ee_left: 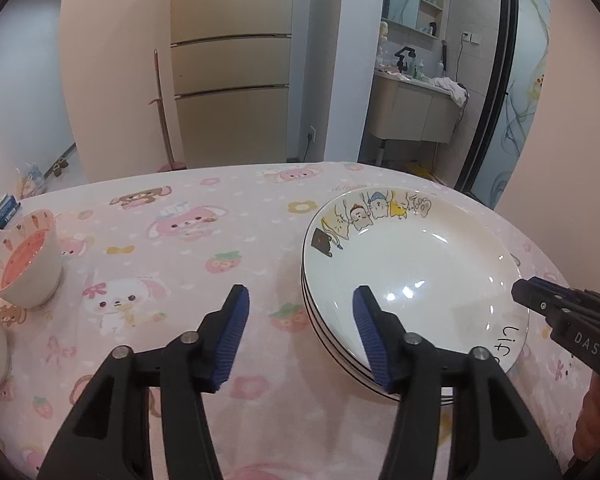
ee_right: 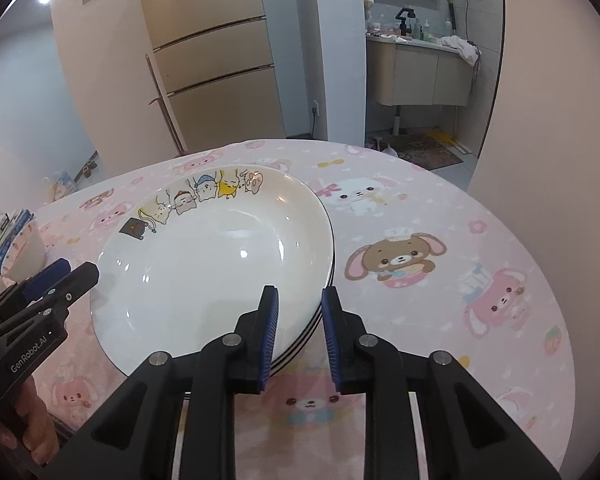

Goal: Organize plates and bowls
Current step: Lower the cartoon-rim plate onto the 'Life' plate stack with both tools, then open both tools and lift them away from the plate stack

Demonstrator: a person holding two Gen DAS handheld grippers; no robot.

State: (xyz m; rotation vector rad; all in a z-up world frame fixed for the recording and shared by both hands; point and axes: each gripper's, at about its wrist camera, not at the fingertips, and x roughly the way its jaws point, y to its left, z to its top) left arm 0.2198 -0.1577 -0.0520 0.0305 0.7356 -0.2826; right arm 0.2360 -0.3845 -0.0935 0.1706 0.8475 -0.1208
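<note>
The tablecloth (ee_right: pixel 440 216) was pale pink, printed with cartoon bunnies and bears in pink, white and brown, plus strawberries, bows and small flowers. The top plate (ee_left: pixel 412 264) of the stack was glossy white — along its far rim ran a row of little cartoon animals in white, yellow, blue and red, with a dark brown square figure at the end, and black handwritten lettering marked the near rim. The plates beneath showed thin black edge lines. The bowl (ee_left: pixel 28 264) was cream outside with small orange carrot motifs and salmon-pink inside. Both the left gripper (ee_left: pixel 300 300) and the right gripper (ee_right: pixel 300 300) were black with ribbed blue pads (ee_right: pixel 270 336).
</note>
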